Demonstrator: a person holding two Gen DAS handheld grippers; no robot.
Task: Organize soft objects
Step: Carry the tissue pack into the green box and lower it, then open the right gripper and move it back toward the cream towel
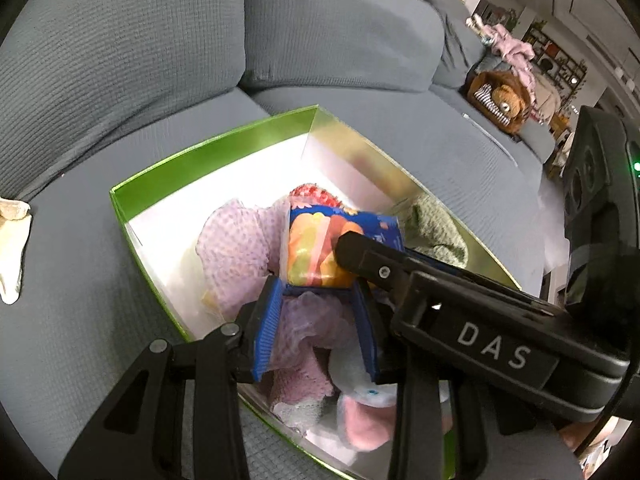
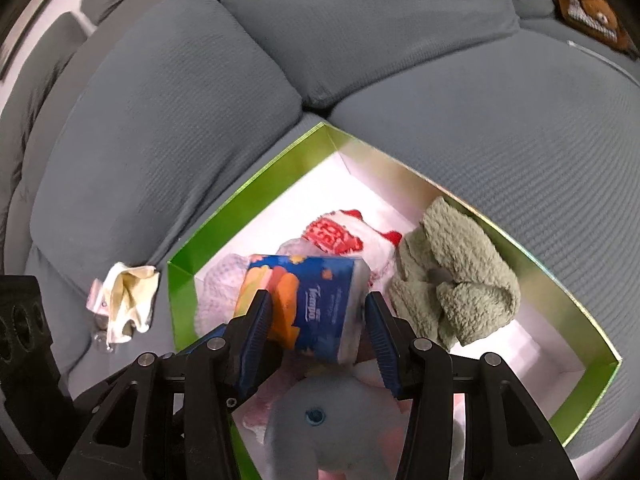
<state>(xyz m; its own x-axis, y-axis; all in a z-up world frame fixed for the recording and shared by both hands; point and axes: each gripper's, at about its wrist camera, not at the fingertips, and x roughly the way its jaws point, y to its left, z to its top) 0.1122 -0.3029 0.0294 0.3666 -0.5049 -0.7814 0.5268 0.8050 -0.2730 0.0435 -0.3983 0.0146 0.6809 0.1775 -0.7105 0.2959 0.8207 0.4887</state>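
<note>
Green box (image 2: pixel 180 276) on sofa (image 2: pixel 160 140): pink cloth (image 1: pixel 236 248), green towel (image 2: pixel 456 280), red/white cloth (image 2: pixel 336 234), plush (image 2: pixel 320 416) seen inside. Tissue pack (image 2: pixel 308 304) clamped by right gripper (image 2: pixel 316 334) over box. Left gripper (image 1: pixel 316 328) apart, nothing gripped.

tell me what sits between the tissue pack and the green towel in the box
Right wrist view: a red-and-white cloth shows behind the gap between the tissue pack and the green towel; the right tongs' right finger crosses it.

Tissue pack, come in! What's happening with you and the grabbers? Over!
Right gripper shut on tissue pack, left gripper touching its end. Pack over green box. Purple cloth, grey plush underneath.
</note>
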